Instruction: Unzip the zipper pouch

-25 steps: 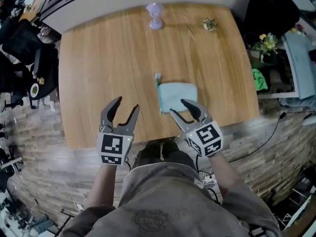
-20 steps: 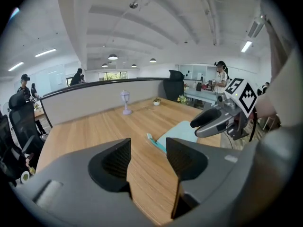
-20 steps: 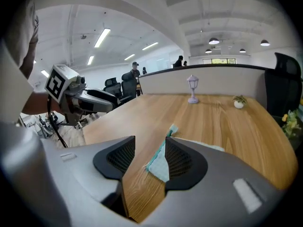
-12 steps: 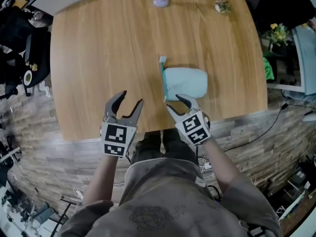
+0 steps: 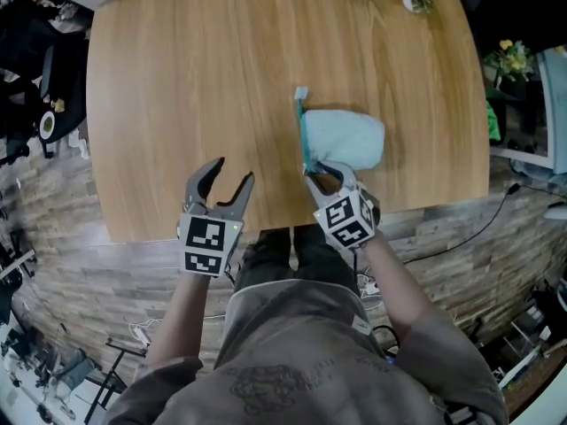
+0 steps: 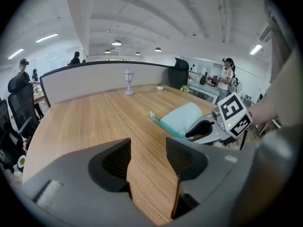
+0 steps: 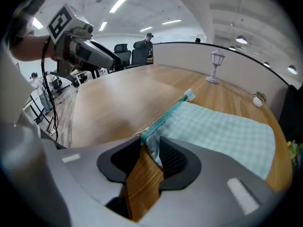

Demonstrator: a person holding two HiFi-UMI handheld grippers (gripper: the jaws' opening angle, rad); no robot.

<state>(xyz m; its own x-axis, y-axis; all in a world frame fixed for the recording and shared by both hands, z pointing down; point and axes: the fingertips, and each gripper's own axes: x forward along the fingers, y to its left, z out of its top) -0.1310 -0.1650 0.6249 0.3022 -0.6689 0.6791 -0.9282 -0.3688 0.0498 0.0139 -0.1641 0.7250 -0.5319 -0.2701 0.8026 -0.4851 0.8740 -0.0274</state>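
Right gripper [image 7: 149, 148]: jaws partly apart and just been closing. The near corner of the zipper pouch [image 7: 222, 131] stands between them. The fabric lies against one pad while bare wood shows beside the other, so the grip is judged not yet made.

A second ago this gripper hung wide open at the pouch's near edge. It has since come down onto that corner, right at the near end of the zipper [image 7: 165, 117].

Left gripper [image 6: 147, 150]: jaws wide apart, nothing between them but table [image 5: 177, 104]. It has also lowered and sits over the near edge, well apart from the pouch.

Pouch position: flat on the table's near right part, zipper along its left side, apparently closed along its whole length.

A pale tab [image 5: 301, 93] shows at the zipper's far end. Whether this is the slider pull is not clear at this size.

Judgement: the right gripper is set to anchor the corner, and the left remains free for the slider. No unzipping is done yet.
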